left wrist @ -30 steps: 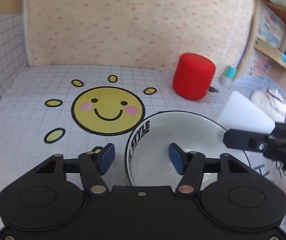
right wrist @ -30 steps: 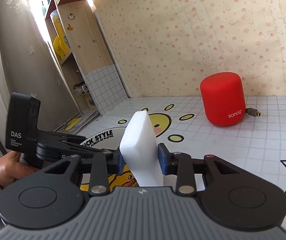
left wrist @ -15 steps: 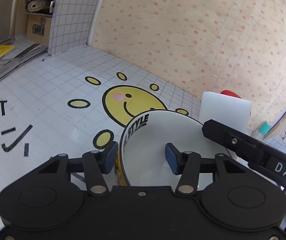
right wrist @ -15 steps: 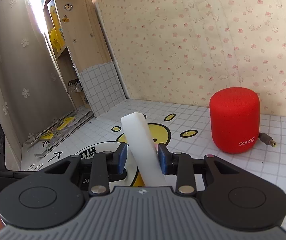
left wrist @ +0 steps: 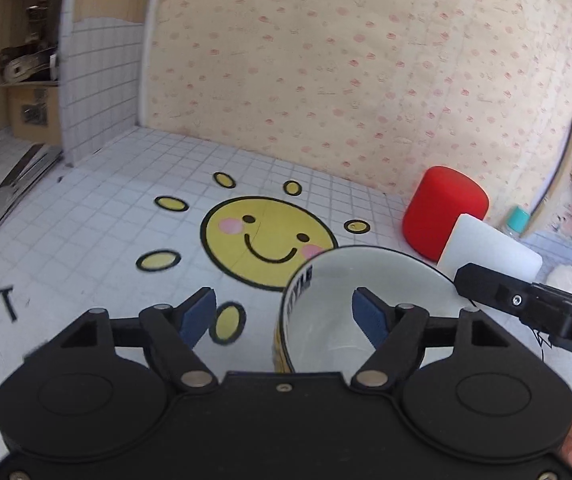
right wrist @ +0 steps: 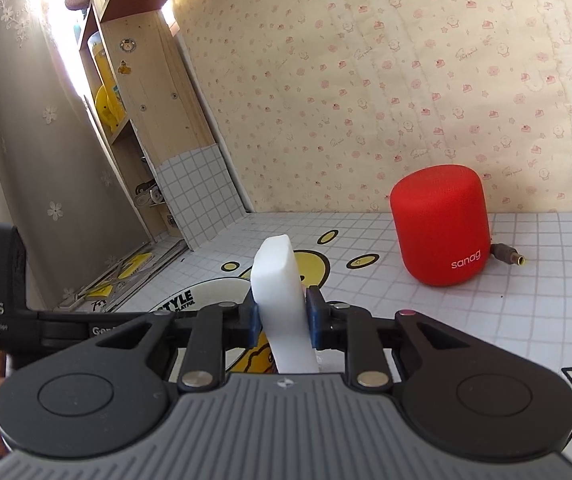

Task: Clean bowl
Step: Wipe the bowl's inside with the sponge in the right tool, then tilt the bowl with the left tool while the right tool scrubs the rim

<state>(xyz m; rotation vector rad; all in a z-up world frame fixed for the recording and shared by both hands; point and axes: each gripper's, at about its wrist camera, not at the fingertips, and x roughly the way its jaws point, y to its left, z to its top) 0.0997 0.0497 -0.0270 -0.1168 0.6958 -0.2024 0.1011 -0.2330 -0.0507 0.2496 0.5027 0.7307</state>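
Surface: a white gridded tabletop (left wrist: 98,216) printed with a yellow smiling sun (left wrist: 268,242), backed by a wall papered in small pink motifs.
Bowl (left wrist: 365,312): a white bowl lettered "STYLE" on its rim, seen just in front of the left gripper, over the sun's near edge.
Left gripper (left wrist: 284,314): jaws have just been opening; the bowl's rim is straddled by the blue pads, neither of them pressed against it.
Right gripper (right wrist: 282,318): jaws have just been closing; a white sponge (right wrist: 282,304) is clamped upright between the pads, above the bowl's far side.
Speaker (right wrist: 439,224): red, cylindrical, stood near the wall, well apart from the bowl.
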